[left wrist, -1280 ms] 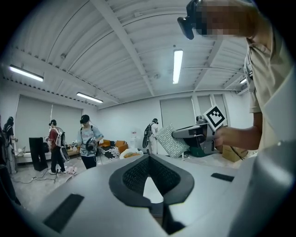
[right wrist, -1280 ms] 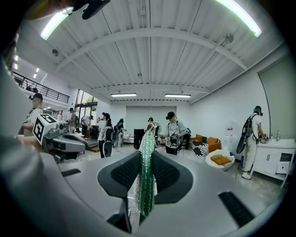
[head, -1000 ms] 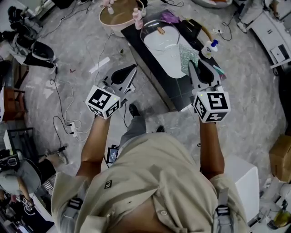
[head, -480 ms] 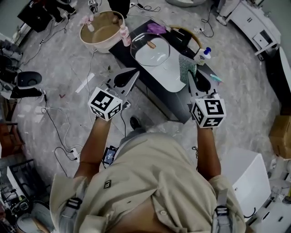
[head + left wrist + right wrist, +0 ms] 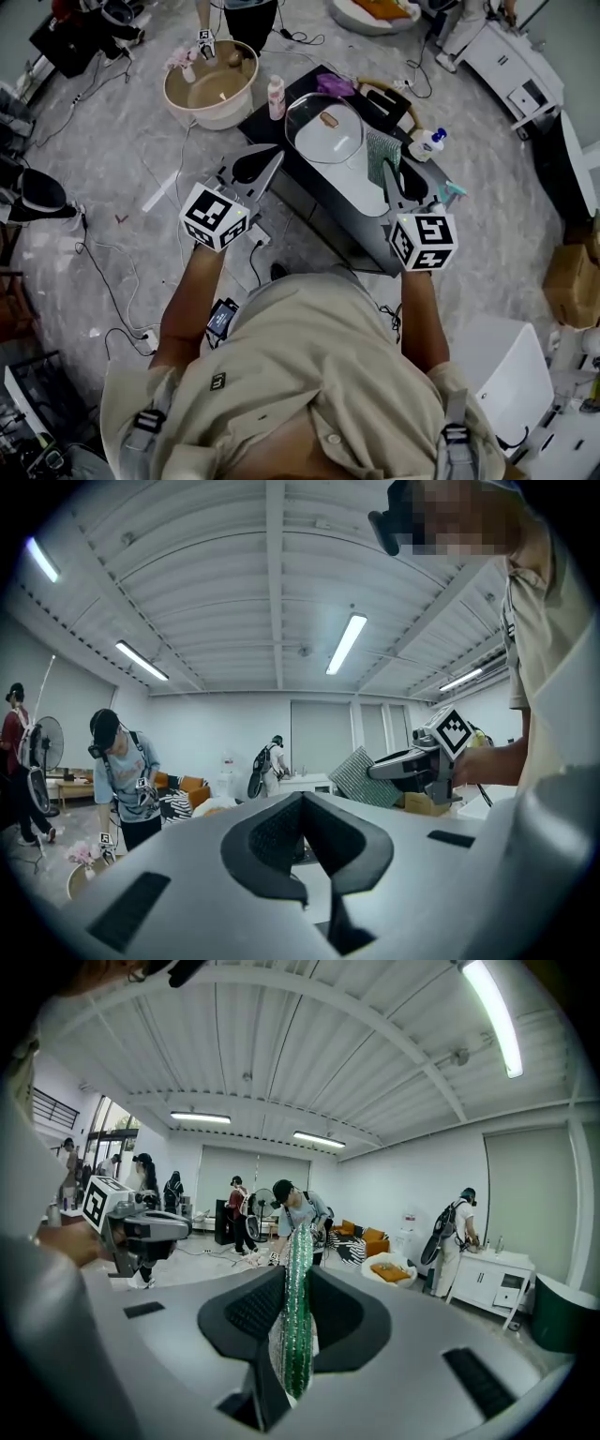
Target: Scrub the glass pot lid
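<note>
The glass pot lid (image 5: 323, 131), with a brown knob, rests on the far end of a white basin (image 5: 354, 192) set in a black table (image 5: 309, 199). My right gripper (image 5: 386, 169) is held up over the basin's right side, shut on a green scrub pad (image 5: 378, 150) that stands on edge between its jaws (image 5: 298, 1307). My left gripper (image 5: 270, 152) hovers at the table's left edge, near the lid but apart from it. Its jaws are shut with nothing in them (image 5: 302, 801). The left gripper view also shows the scrub pad (image 5: 361, 775) in the other gripper.
A soap bottle with a blue cap (image 5: 427, 143), a purple cloth (image 5: 330, 86) and a pink bottle (image 5: 276, 94) stand around the basin. A beige tub (image 5: 211, 89) sits on the floor behind the table. Cables run over the floor at left; other people work nearby.
The table and basin have come closer beneath both grippers as the person moved up to it. The right gripper still holds the pad; both remain raised.
</note>
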A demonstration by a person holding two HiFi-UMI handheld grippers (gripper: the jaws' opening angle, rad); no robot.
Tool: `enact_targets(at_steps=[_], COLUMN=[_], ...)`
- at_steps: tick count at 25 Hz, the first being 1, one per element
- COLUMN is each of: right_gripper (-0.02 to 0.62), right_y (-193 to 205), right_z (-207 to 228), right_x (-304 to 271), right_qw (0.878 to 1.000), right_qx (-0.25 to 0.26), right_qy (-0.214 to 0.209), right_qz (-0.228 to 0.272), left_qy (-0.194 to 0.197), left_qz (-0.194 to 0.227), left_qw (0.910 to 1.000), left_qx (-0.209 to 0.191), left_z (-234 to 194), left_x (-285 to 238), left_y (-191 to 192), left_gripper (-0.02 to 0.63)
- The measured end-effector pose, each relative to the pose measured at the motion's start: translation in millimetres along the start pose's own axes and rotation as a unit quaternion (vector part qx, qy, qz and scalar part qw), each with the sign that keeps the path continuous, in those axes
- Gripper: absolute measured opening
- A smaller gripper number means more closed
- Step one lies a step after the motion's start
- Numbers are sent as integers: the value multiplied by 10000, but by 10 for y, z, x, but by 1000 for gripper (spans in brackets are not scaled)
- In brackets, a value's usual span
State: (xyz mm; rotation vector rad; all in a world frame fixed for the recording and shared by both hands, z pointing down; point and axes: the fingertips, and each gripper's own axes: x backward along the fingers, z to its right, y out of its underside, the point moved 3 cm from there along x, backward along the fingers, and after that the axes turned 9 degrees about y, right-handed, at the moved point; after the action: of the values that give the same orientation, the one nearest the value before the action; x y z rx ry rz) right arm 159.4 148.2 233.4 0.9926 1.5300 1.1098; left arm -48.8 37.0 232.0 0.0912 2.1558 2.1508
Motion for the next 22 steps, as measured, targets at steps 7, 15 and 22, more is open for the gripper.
enact_targets(at_steps=[7, 15, 22], right_gripper=[87, 87, 87], right_y=[-98, -170, -168], right_z=[-199, -346, -290], right_x=[-290, -628, -876], right_qw=[9996, 9991, 9985], right_qx=[260, 297, 359], right_qy=[-93, -285, -410], right_qz=[-66, 13, -82], left_qy=[-426, -884, -878], left_qz=[264, 210, 146], left_qw=[9987, 9958, 9959], left_qx=[66, 69, 132], left_z=[-260, -460, -600], left_x=[384, 764, 588], left_y=[21, 118, 165], left_gripper=[14, 14, 14])
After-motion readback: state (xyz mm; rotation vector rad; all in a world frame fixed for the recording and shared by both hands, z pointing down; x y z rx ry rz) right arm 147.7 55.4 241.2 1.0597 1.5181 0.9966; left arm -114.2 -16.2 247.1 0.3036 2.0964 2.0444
